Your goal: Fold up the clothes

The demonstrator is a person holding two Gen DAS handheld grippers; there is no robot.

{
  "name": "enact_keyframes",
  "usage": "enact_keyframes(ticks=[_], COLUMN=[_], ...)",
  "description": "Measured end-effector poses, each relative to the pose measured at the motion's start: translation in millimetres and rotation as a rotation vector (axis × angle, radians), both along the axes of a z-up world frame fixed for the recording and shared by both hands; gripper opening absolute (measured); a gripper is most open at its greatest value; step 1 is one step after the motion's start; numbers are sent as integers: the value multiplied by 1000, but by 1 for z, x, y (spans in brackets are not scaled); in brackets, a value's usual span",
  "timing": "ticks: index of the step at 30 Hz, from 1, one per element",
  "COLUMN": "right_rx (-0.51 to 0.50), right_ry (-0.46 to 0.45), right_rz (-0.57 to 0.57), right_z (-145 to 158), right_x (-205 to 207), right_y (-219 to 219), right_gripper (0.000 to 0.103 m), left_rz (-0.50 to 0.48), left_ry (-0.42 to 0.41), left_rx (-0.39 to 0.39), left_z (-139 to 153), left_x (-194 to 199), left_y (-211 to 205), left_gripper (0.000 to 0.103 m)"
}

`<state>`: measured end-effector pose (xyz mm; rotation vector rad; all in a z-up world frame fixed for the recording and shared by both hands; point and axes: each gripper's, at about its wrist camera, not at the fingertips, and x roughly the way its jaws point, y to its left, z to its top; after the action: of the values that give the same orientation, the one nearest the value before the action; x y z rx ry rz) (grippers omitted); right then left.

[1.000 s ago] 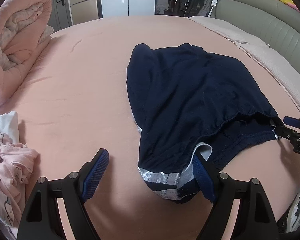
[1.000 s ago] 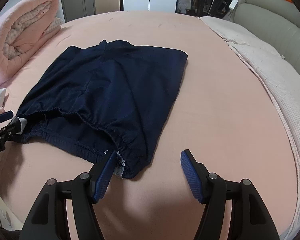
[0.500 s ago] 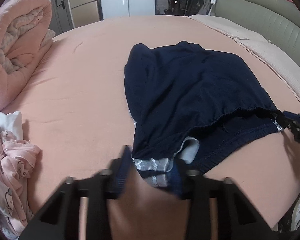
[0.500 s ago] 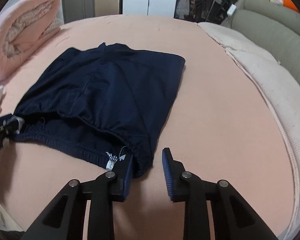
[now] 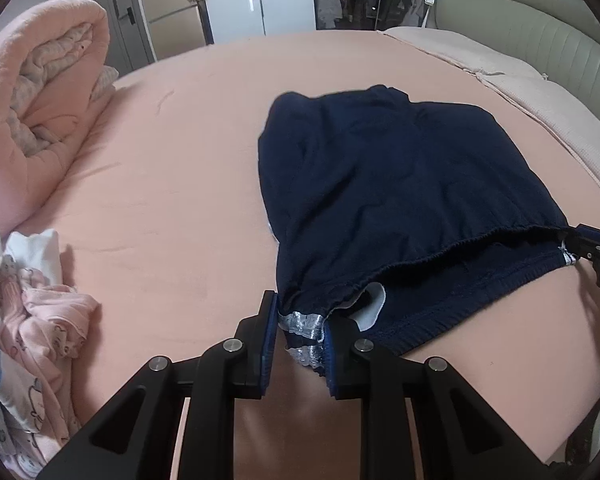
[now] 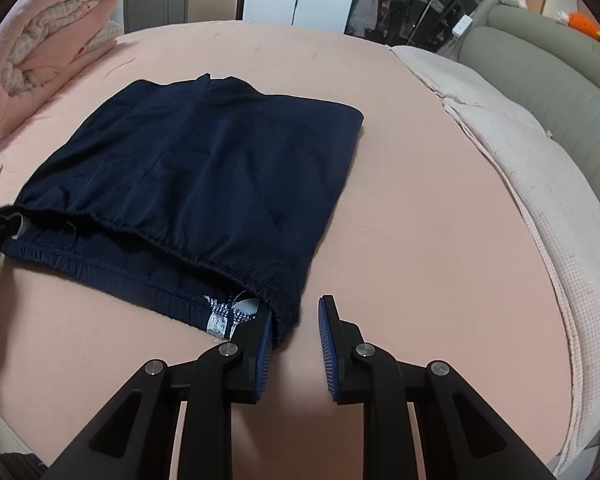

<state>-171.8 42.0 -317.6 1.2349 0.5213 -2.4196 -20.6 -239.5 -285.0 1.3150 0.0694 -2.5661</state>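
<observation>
Closing grippers, shorts' waistband corners between

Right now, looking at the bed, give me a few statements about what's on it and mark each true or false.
1. The shorts lie on a pink sheet. True.
2. The shorts are red. False: they are dark blue.
3. A rolled quilt sits at the left side of the bed. True.
4. The baby clothes are heaped on top of the shorts. False: they lie apart from the shorts, at the near left edge.
</observation>
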Motion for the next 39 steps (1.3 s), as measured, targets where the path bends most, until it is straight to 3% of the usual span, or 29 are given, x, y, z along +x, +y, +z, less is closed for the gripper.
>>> enact_keyframes(ticks=[8, 24, 34, 38, 39], right_rx=[-9, -15, -32, -34, -43], right_ry=[-31, -64, -77, -79, -76], right_rz=[-8, -24, -50, -41, -33], right_z=[0, 3, 7, 12, 15], right_x=[6, 11, 9, 12, 13], right_y=[7, 11, 14, 12, 11], right_gripper=[20, 20, 36, 43, 45], left_rz=[-28, -47, -12, -37, -42], left_ry=[-14, -9, 49, 93, 100], left_rx=[-52, -58, 67, 49, 43], left_z=[-2, -5, 12, 28, 31], left_x=[8, 13, 13, 14, 13], left_y=[4, -1, -16, -12, -12], left_gripper=[19, 20, 23, 26, 32])
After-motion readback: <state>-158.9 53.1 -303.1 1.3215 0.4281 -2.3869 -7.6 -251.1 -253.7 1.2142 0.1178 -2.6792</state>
